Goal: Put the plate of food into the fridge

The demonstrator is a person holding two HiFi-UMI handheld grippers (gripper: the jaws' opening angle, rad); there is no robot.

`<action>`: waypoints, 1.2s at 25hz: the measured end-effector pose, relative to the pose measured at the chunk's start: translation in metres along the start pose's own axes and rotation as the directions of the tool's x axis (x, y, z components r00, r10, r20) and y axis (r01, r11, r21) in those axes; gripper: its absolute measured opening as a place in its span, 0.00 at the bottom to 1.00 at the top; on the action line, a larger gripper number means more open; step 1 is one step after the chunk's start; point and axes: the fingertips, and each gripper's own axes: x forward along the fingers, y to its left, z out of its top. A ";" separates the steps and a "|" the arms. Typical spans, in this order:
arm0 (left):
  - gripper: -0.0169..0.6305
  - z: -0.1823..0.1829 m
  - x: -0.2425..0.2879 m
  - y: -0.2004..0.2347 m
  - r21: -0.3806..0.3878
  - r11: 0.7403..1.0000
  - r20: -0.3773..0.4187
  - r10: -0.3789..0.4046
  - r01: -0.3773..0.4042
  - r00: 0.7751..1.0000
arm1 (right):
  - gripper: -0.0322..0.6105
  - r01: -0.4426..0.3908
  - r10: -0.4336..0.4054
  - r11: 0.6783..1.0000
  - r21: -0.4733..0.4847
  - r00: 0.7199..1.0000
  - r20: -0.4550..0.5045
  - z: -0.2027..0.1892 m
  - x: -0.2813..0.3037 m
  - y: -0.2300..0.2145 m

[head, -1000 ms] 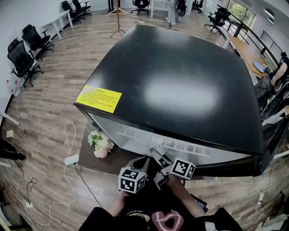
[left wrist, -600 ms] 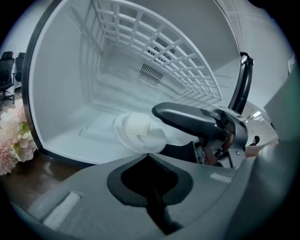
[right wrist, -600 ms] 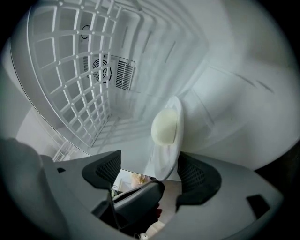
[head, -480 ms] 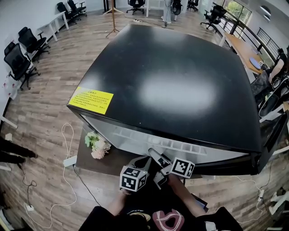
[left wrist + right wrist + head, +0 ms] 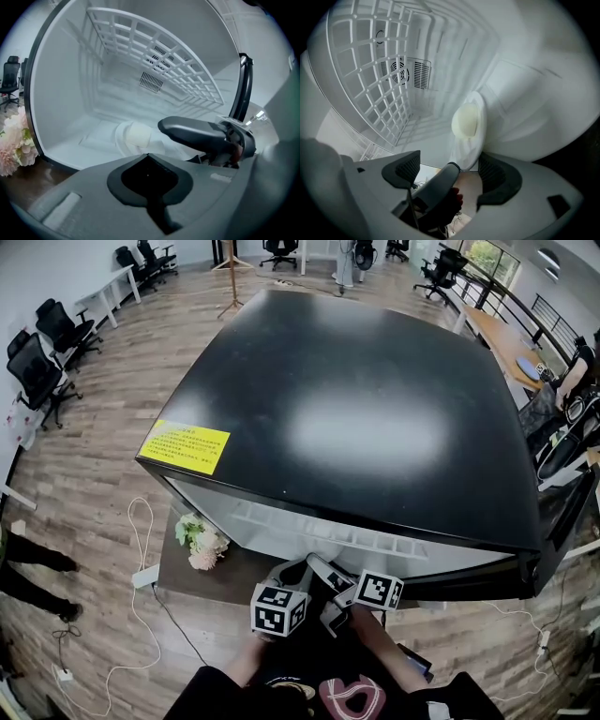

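Note:
The black-topped fridge (image 5: 356,427) stands open towards me. Inside it, a white plate (image 5: 133,136) with a pale round piece of food (image 5: 139,132) rests on the white floor under the wire shelf (image 5: 154,61). The right gripper view shows the same plate (image 5: 465,143) and food (image 5: 466,121) just beyond my right gripper (image 5: 449,168), which is open, its dark pads apart with the plate's near rim at their tips. My left gripper (image 5: 149,157) is shut and empty, short of the plate. Both grippers, left (image 5: 292,573) and right (image 5: 323,582), sit at the fridge mouth, close together.
A bunch of pale flowers (image 5: 202,540) lies on the low brown stand (image 5: 216,579) left of the opening. A white cable and power strip (image 5: 148,573) lie on the wood floor. The fridge's side walls and wire shelf (image 5: 370,70) close in around the grippers.
Both grippers stay at the fridge mouth almost unmoved. The head view has shifted slightly, and a person at the far left edge has walked further into view.

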 end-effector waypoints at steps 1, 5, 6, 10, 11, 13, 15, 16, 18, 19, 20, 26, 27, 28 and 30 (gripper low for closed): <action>0.04 -0.001 -0.001 0.000 -0.002 1.000 0.001 0.000 0.000 1.000 | 0.64 0.000 0.000 1.000 0.002 1.000 0.000 -0.001 -0.001 0.000; 0.04 -0.005 -0.006 -0.005 -0.007 1.000 0.003 -0.015 0.015 1.000 | 0.64 -0.005 0.004 1.000 0.022 1.000 0.014 0.001 -0.003 -0.001; 0.04 -0.008 -0.007 -0.005 -0.011 1.000 -0.006 -0.017 0.017 1.000 | 0.64 -0.007 0.007 1.000 0.029 1.000 0.019 0.001 -0.003 -0.001; 0.04 -0.028 -0.004 0.003 -0.056 0.998 -0.115 0.006 -0.013 0.993 | 0.65 0.014 -0.015 0.999 0.034 0.999 0.030 0.003 -0.006 -0.004; 0.04 -0.032 -0.001 0.004 -0.067 0.998 -0.144 0.006 -0.016 0.990 | 0.65 0.020 -0.021 0.999 0.034 0.999 0.028 0.003 -0.007 -0.005; 0.04 -0.035 0.004 0.002 -0.076 0.997 -0.165 -0.004 -0.009 0.986 | 0.65 0.000 -0.001 0.999 0.032 1.000 0.028 0.003 -0.006 -0.002; 0.04 -0.032 0.008 -0.002 -0.080 0.997 -0.155 -0.021 0.009 0.988 | 0.65 -0.008 0.007 1.000 0.028 0.999 0.033 0.004 -0.005 -0.001; 0.04 -0.031 0.010 -0.003 -0.086 0.996 -0.150 -0.031 0.018 0.988 | 0.65 -0.006 0.005 1.000 0.026 0.999 0.038 0.005 -0.006 -0.001; 0.04 -0.030 0.011 -0.005 -0.102 0.994 -0.140 -0.045 0.031 0.989 | 0.66 -0.006 0.005 1.000 0.026 0.999 0.041 0.007 -0.007 -0.001; 0.04 -0.029 0.011 -0.005 -0.108 0.994 -0.136 -0.046 0.031 0.990 | 0.66 -0.010 0.009 1.000 0.027 0.999 0.038 0.008 -0.007 -0.001; 0.04 -0.029 0.011 -0.004 -0.112 0.993 -0.133 -0.042 0.027 0.990 | 0.66 -0.014 0.013 1.000 0.028 0.999 0.033 0.007 -0.007 -0.001; 0.04 -0.029 0.012 0.004 -0.081 0.997 -0.124 0.000 -0.010 0.992 | 0.66 0.000 0.000 1.000 0.031 1.000 -0.014 -0.008 -0.010 -0.003; 0.04 -0.029 0.012 0.003 -0.079 0.997 -0.122 0.000 -0.009 0.993 | 0.65 0.007 -0.007 0.999 0.035 1.000 -0.021 -0.010 -0.011 -0.004; 0.04 -0.029 0.012 0.003 -0.080 0.997 -0.119 -0.001 -0.008 0.993 | 0.66 0.005 -0.004 0.999 0.035 1.000 -0.027 -0.012 -0.012 -0.004; 0.04 -0.028 0.012 0.003 -0.081 0.997 -0.108 0.000 -0.009 0.994 | 0.66 -0.003 0.004 0.999 0.034 0.999 -0.033 -0.015 -0.016 -0.004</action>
